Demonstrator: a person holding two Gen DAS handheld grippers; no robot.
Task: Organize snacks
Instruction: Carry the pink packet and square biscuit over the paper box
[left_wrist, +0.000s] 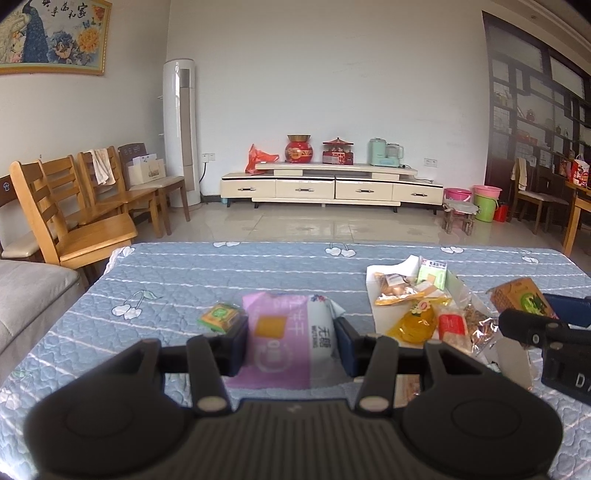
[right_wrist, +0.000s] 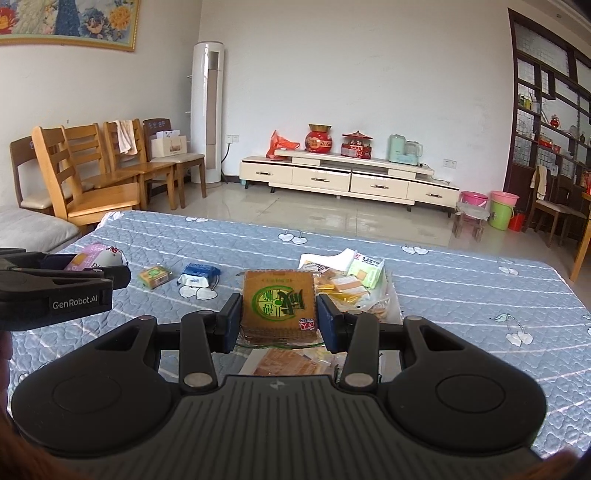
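Left wrist view: the left hand-held gripper (left_wrist: 291, 341) pinches a soft pink-and-white snack packet (left_wrist: 286, 336) above the quilted blue desk (left_wrist: 177, 280). Its lower end is hidden behind the gripper body. A small green-orange packet (left_wrist: 221, 317) lies just beside it.

Right wrist view: the right hand-held gripper (right_wrist: 277, 320) clamps a flat square biscuit pack (right_wrist: 279, 304), its clear wrapper glossy. The snack pile (right_wrist: 351, 280) behind is partly hidden.

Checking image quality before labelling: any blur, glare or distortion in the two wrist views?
Left wrist: strong fisheye bowing, dark corners; the pink-and-white packet in the left gripper is soft, the room sharp. Right wrist: same bowing; the biscuit pack in the right gripper reads clearly; window glare on the floor.
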